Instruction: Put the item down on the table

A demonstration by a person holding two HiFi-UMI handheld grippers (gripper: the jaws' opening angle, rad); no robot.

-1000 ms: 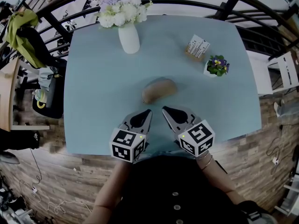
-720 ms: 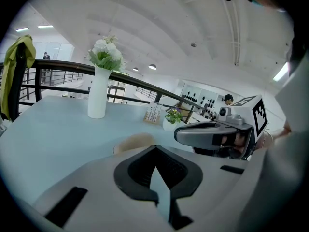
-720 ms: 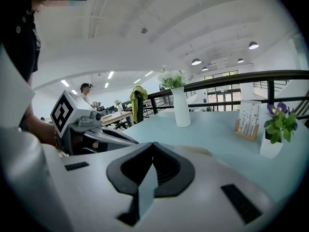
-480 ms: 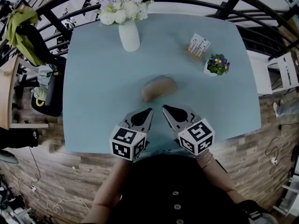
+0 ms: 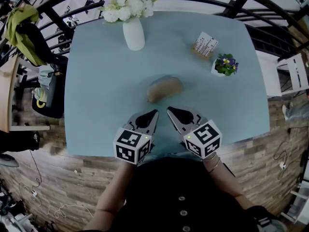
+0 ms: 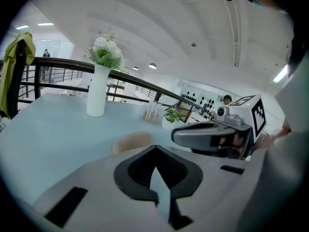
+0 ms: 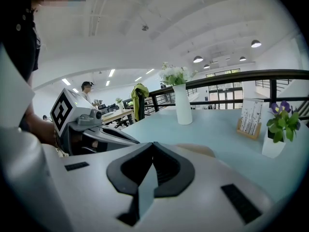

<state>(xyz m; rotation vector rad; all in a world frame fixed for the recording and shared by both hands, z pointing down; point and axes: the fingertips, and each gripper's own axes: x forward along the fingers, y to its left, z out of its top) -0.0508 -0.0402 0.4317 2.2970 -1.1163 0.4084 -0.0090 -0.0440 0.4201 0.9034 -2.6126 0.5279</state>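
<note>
**A:** What is staying hidden or hard to read?

**B:** The brown oblong item [image 5: 164,89] is showing whole only in the head view. In the left gripper view that gripper's own body is covering its near side, so only a tan rounded top is peeking over. In the right gripper view just a thin tan edge is appearing. What the item is made of is not coming through. The marker cubes are covering the person's hands, and only a wrist is showing behind the right one. The top edge of the head view is cutting off the flowers in the white vase [image 5: 133,33]. Whether the grippers are resting on the table [image 5: 96,91] or hanging above it is not showing either.

**A:** And the fingers?

**B:** The left gripper [image 5: 155,112] is pressing its 2 jaws together at the tips, with nothing caught between them. The right gripper [image 5: 169,110] is doing the same, jaws meeting and empty. Both are sitting side by side over the table's near edge, tips angling toward each other and toward the item.

**A:** Where is the item lying?

**B:** It is lying on the light blue table near the middle, just beyond the 2 tips and touching neither. It is sitting between the grippers and the vase, well apart from the vase, the card holder [image 5: 204,46] and the small potted plant [image 5: 224,65].
</note>
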